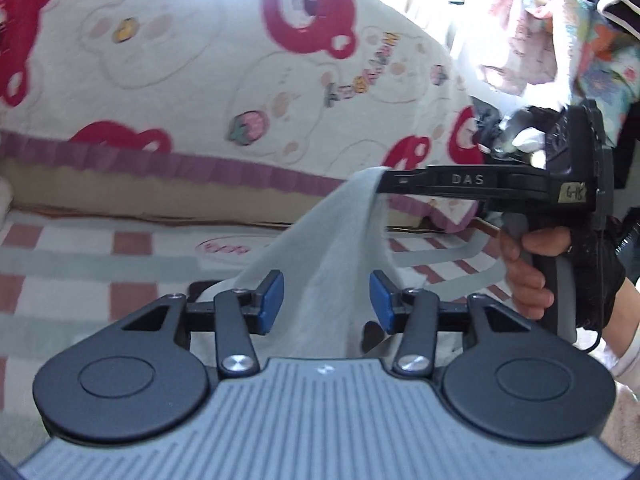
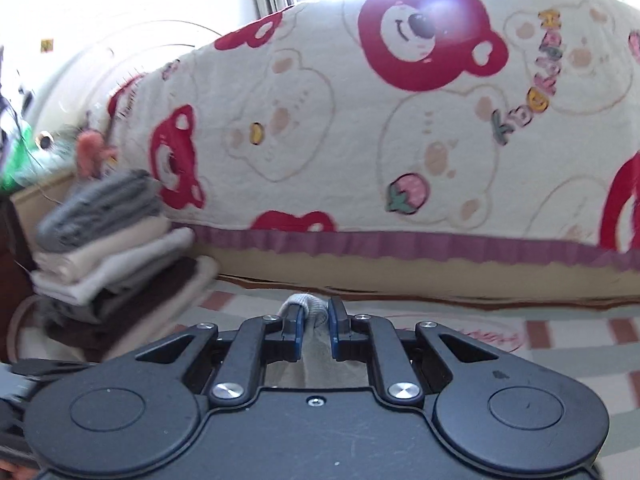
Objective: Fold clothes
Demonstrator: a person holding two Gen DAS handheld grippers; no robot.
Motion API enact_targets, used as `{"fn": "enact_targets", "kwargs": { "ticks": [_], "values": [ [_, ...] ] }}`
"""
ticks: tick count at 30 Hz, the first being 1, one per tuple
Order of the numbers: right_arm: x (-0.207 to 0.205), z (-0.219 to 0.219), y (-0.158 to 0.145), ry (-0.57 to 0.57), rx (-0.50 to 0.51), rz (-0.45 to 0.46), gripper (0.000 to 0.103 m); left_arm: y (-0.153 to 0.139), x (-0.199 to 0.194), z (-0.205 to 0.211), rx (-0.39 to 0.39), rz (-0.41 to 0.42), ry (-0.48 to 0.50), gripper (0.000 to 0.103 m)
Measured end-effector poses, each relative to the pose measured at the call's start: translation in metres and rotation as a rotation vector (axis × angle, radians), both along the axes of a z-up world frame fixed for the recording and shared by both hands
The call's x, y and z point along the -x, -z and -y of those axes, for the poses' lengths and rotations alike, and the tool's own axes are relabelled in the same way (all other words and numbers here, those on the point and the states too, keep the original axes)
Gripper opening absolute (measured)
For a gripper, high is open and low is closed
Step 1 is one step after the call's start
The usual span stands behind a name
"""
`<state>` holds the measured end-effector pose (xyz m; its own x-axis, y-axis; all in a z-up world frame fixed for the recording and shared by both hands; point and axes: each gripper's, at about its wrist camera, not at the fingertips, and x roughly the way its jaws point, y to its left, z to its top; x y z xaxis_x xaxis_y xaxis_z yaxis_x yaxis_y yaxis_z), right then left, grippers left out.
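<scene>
My right tongs [image 2: 313, 320] pinched the grey cloth [image 1: 336, 240] at centre frame, lifting it off the bed [image 1: 60, 280] so it hung; left tongs [image 1: 326, 300] stood spread around the drape, ready to catch it.

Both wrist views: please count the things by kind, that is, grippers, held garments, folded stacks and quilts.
Black two-finger grippers: 2, the left gripper and the right gripper
Pale grey fabric garment, held: 1
Stack of folded clothes: 1
Cream quilt with red bear print: 1
Total: 5
</scene>
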<state>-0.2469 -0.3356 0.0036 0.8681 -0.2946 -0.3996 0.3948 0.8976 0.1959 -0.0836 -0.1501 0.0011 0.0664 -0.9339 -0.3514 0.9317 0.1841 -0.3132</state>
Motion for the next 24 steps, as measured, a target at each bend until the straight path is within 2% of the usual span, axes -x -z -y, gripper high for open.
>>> {"fn": "enact_targets", "kwargs": {
  "ticks": [2, 5, 8, 10, 11, 12, 13, 17, 18, 20, 24],
  "values": [
    [0.001, -0.009, -0.005, -0.022, -0.001, -0.008, 0.015, -0.004, 0.012, 0.017, -0.001, 0.047, 0.045, 0.046],
    [0.01, -0.024, -0.017, -0.054, 0.047, -0.007, 0.015, -0.007, 0.025, 0.038, -0.008, 0.108, 0.054, 0.049],
    [0.021, -0.025, -0.024, -0.109, -0.012, 0.028, 0.015, -0.004, 0.032, 0.059, -0.017, 0.124, 0.038, 0.059],
    [0.028, -0.025, -0.022, -0.149, -0.075, 0.046, 0.015, 0.002, 0.031, 0.07, -0.033, 0.112, 0.03, 0.059],
    [0.031, -0.024, -0.017, -0.16, -0.103, 0.049, 0.015, 0.006, 0.03, 0.073, -0.046, 0.11, 0.023, 0.053],
    [0.034, -0.023, -0.013, -0.172, -0.13, 0.053, 0.015, 0.009, 0.03, 0.075, -0.062, 0.108, 0.014, 0.039],
    [0.037, -0.022, -0.009, -0.183, -0.158, 0.056, 0.015, 0.01, 0.028, 0.074, -0.069, 0.102, 0.008, 0.004],
    [0.055, -0.005, 0.014, -0.177, -0.304, 0.056, 0.023, 0.006, 0.01, 0.055, -0.068, 0.105, -0.081, 0.005],
    [0.06, 0.001, 0.02, -0.15, -0.32, 0.046, 0.029, 0.004, 0.005, 0.049, -0.066, 0.11, -0.112, 0.005],
    [0.07, 0.013, 0.031, -0.082, -0.314, 0.002, 0.036, 0.0, -0.006, 0.037, -0.061, 0.121, -0.175, 0.005],
    [0.076, 0.044, 0.055, 0.079, -0.303, -0.133, 0.055, -0.007, -0.027, 0.013, -0.052, 0.142, -0.3, 0.005]
  ]
}}
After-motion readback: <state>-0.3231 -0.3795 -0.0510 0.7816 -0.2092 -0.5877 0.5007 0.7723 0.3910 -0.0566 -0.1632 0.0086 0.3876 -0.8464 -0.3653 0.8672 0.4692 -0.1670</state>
